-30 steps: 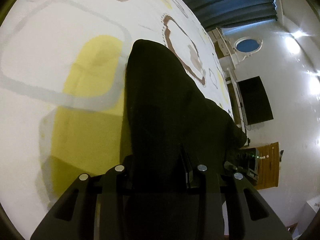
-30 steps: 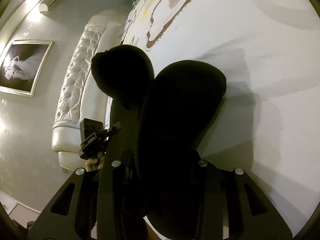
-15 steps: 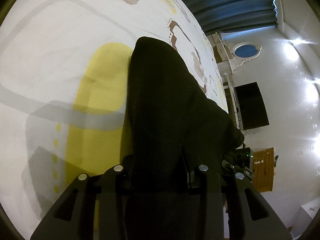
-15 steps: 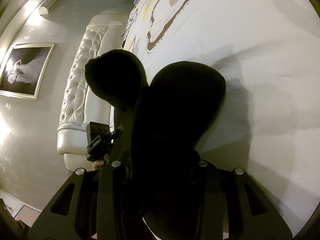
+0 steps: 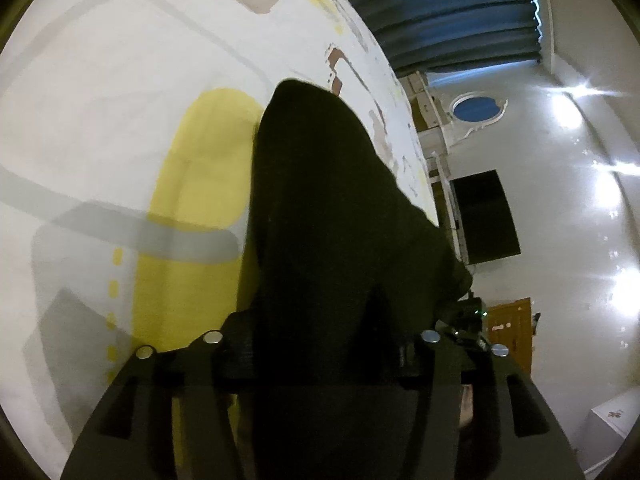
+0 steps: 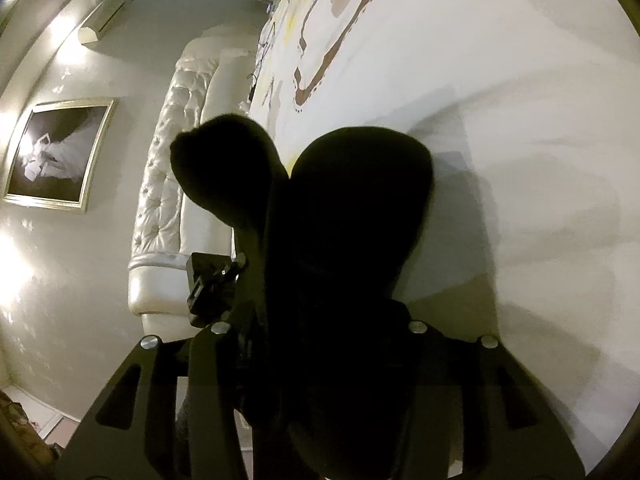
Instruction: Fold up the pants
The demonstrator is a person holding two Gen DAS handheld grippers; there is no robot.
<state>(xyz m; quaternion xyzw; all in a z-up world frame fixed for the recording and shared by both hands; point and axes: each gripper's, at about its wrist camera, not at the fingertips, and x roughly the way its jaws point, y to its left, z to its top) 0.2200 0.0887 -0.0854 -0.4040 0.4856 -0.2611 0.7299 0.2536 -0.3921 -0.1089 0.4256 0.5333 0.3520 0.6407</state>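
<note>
The black pants (image 5: 328, 208) hang from both grippers above the bed. My left gripper (image 5: 320, 344) is shut on the pants; the cloth covers its fingertips and drapes forward over the sheet. My right gripper (image 6: 320, 332) is shut on the pants (image 6: 360, 208) too, with two dark lobes of cloth hanging ahead of it. The right gripper shows at the right of the left wrist view (image 5: 464, 316), and the left gripper shows at the left of the right wrist view (image 6: 212, 284).
The bed sheet (image 5: 100, 100) is white with yellow, grey and brown shapes. A white tufted headboard (image 6: 168, 184) and a framed picture (image 6: 56, 148) lie to the left. Dark curtains (image 5: 440, 12), a black screen (image 5: 484, 216) and a wooden door (image 5: 512, 332) lie to the right.
Both grippers have moved on across the bed with the pants held. The sheet pattern has slid under the left gripper, and the cloth lobes have shifted slightly.
</note>
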